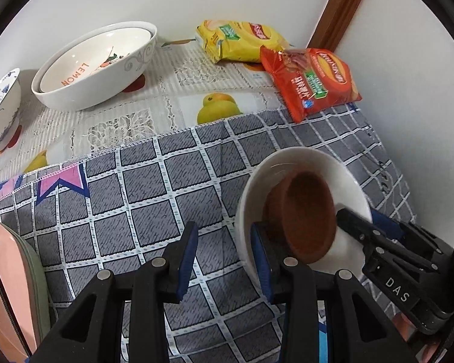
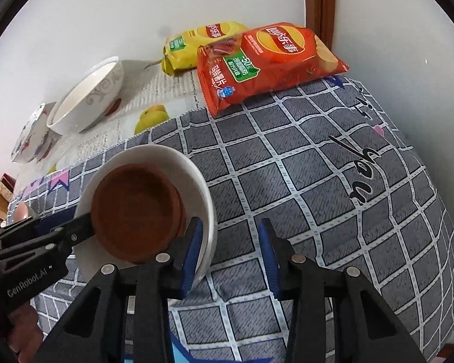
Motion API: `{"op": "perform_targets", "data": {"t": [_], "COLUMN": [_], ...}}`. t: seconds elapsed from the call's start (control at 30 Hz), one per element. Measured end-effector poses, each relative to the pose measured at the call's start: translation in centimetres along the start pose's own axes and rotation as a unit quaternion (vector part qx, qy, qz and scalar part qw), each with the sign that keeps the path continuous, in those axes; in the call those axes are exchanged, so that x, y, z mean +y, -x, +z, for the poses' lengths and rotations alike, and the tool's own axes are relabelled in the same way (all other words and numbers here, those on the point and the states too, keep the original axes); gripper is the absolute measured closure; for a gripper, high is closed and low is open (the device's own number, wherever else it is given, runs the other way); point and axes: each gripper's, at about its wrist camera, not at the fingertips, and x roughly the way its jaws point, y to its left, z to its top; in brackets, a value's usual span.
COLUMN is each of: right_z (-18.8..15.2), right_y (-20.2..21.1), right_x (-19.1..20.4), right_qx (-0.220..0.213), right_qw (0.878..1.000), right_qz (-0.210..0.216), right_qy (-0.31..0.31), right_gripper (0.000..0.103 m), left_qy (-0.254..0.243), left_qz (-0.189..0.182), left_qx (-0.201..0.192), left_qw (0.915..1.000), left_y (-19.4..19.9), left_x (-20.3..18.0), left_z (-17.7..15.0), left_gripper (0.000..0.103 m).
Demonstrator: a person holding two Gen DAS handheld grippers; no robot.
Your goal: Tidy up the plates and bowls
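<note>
Your left tongs (image 1: 224,260) and right tongs (image 2: 230,251) stood spread astride the white plate (image 1: 302,163) rim; pad contact was hidden.

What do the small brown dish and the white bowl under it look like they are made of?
The small brown dish looks like unglazed terracotta or matte plastic: dull, grainy, with no shine. The white bowl holding it seems to be glazed ceramic: smooth and glossy, with light glinting on its inner wall.
</note>
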Motion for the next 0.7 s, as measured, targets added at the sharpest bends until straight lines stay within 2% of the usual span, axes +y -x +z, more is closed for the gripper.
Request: {"op": "perform_targets", "data": {"t": [0.13,0.23,0.3,0.5,0.7], "right_z": [0.3,0.5,0.5,0.7,0.9], "right_y": [-0.6,-0.9,-1.0,-1.4,-1.7], "right_x": [0.0,0.3,0.5,0.3,0.3], "right_qx": [0.007,0.007,0.008,0.017,0.016], "right_qw": [1.0,0.999,0.999,0.999,0.999], "right_qz": [-0.014,-0.044,-0.049,-0.045,-0.039], "right_qy": [-0.001,0.01,0.02,0.021,0.026], "right_gripper": [0.064,0.056,0.055,0.052,0.049], "left_qy": [0.001,0.002,0.008,0.012,0.003], "left_qz": [0.004,0.015,0.011,0.011,0.026], "left_qx": [0.001,-0.001,0.003,0.011,-0.001], "left_qw": [1.0,0.9999,0.9999,0.9998,0.9997], "left_y": [-0.5,-0.9,-1.2,-1.8,-1.9], "left_x": [0.0,-0.1,0.0,0.1,-0.2], "left_z": [0.1,0.2,0.2,0.2,0.3], "left_gripper": [0.069,0.066,0.066,0.067,0.067]}}
